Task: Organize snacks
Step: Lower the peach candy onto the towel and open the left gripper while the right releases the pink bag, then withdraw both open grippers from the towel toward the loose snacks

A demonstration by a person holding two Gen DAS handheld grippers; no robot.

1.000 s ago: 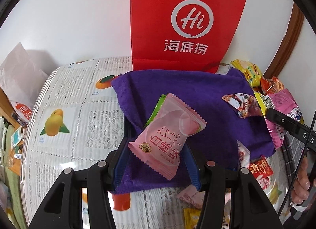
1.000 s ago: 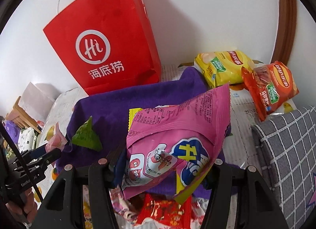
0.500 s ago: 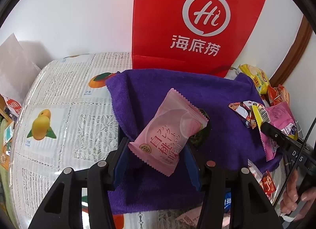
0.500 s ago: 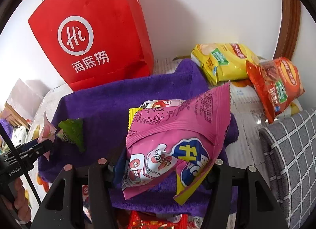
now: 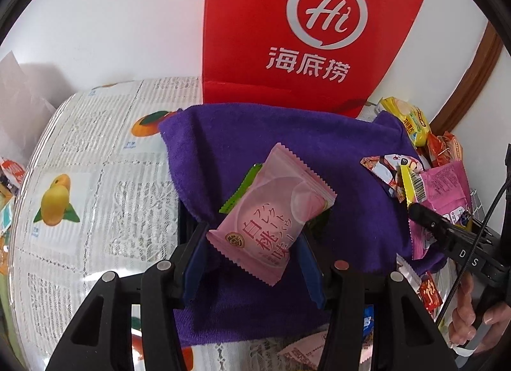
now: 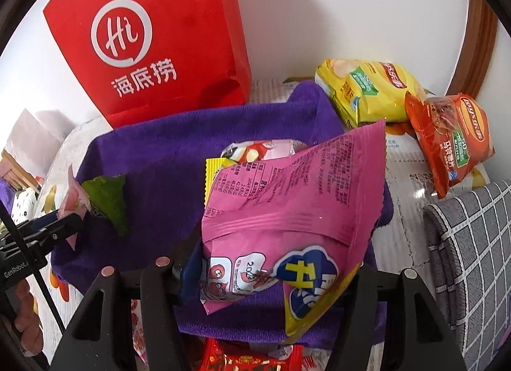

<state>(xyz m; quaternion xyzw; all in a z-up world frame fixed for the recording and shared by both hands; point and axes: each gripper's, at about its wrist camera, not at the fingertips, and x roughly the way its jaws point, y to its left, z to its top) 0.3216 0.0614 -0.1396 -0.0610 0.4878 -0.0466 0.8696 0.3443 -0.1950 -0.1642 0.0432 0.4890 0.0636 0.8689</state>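
Both grippers have advanced over the purple towel [image 5: 278,134] toward the red paper bag [image 5: 306,35] at the far wall, each carrying its packet; the bag now fills more of both views.

Left gripper [image 5: 252,243]: blue pads clenched on the near end of the pale pink peach-flavour packet [image 5: 271,214]. The packet's long axis runs diagonally, near-left to far-right, above the towel. A green wrapper [image 5: 239,192] shows behind its left edge; whether it is pinched along with it or lies on the towel cannot be told.

Right gripper [image 6: 271,278]: closed on the lower part of the large magenta snack bag [image 6: 287,211], which stands upright and tilts right. A small red-and-white packet [image 6: 258,150] lies on the towel just beyond it. Yellow chip bag [image 6: 364,93] and orange chip bag [image 6: 453,137] rest at far right, apart from both grippers.

Governing relation: the paper bag stands straight ahead of the left gripper and ahead-left of the right, so the left appears nearer. Its opening is out of frame above, so either packet would probably have to be raised first.
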